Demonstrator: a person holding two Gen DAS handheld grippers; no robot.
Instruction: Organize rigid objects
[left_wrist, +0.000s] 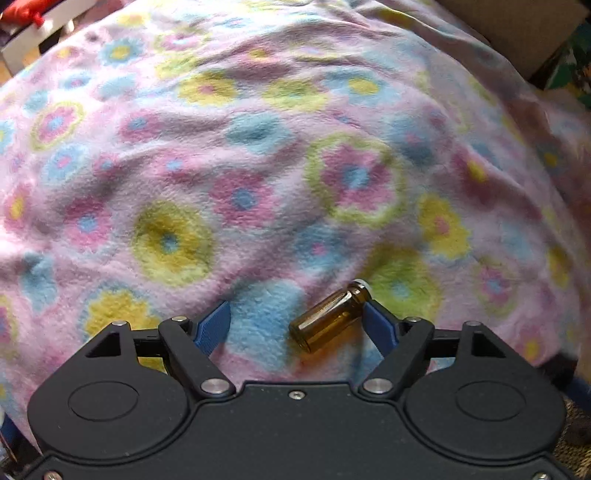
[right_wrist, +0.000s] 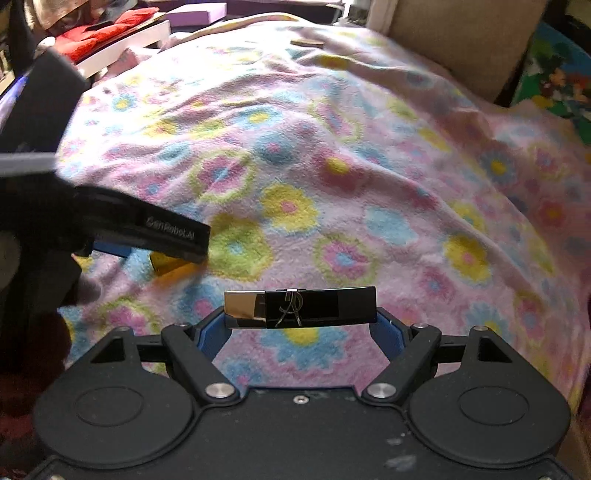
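The vial (left_wrist: 327, 319) lies at lower centre on the blanket (left_wrist: 258, 147), released between the left gripper's (left_wrist: 295, 319) parted jaws. The case (right_wrist: 301, 307) is clamped endwise by the right gripper (right_wrist: 301, 325) for carrying.

- In the left wrist view, a small glass vial (left_wrist: 327, 320) lies on its side on the fleece blanket (left_wrist: 258, 147), low in the frame right of centre.
- The vial sits between the left gripper's (left_wrist: 297, 323) two fingers, its neck against the right-hand finger (left_wrist: 376, 325), well apart from the left-hand one.
- In the right wrist view, a flat rectangular bar (right_wrist: 301, 307) spans crosswise between the right gripper's (right_wrist: 301, 332) fingertips, above the blanket.
- The left gripper enters from the left edge, over the vial (right_wrist: 168, 264).
- A box (right_wrist: 195, 13) sits at the upper left, beyond the blanket.
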